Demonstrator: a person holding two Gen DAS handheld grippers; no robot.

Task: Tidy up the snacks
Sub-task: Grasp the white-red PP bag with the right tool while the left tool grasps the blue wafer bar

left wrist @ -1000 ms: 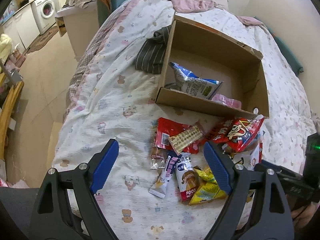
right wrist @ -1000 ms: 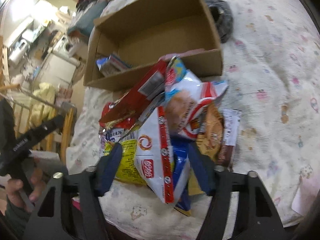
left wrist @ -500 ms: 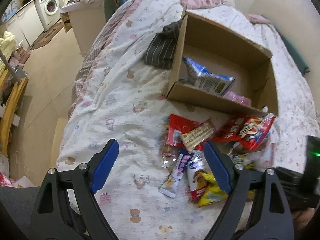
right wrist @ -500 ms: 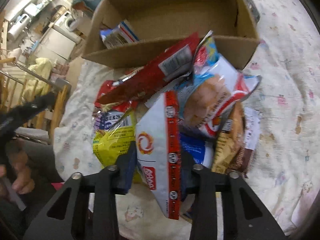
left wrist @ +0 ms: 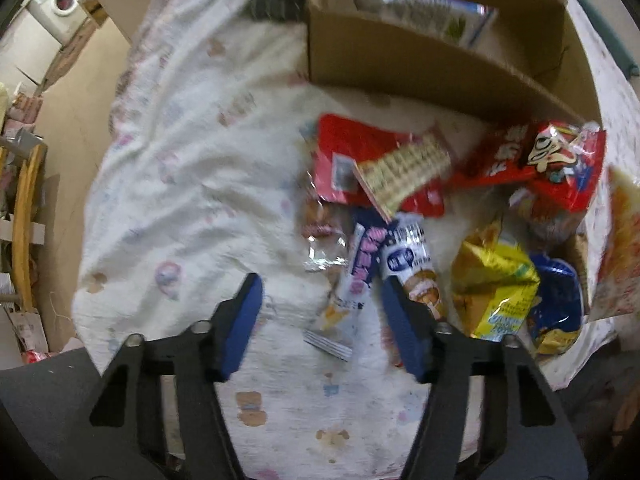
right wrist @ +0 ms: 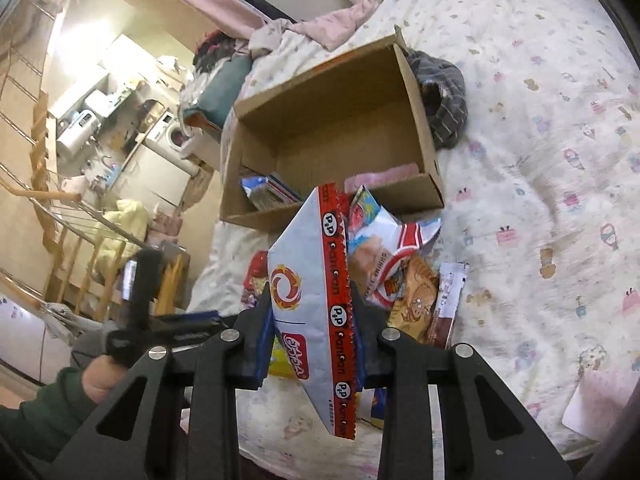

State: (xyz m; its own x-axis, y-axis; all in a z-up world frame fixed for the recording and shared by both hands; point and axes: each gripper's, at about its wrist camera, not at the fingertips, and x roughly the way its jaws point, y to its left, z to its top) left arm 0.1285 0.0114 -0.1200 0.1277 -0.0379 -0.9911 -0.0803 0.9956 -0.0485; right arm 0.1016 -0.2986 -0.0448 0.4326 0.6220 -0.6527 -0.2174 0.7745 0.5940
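- My right gripper (right wrist: 312, 332) is clamped on a white snack bag with a red strip (right wrist: 316, 312), held up off the bedspread (right wrist: 540, 200).
- My left gripper (left wrist: 320, 320) stands wide, holding nothing, low over the near edge of the snack pile (left wrist: 420, 208).
- Beyond the bag, more packets lie against the front wall of the cardboard box (right wrist: 416, 196).
- Inside the box sit a blue-and-white bag (left wrist: 424, 12) and something pink (right wrist: 380, 174).
- A grey striped cloth (right wrist: 444, 104) lies just behind the box.
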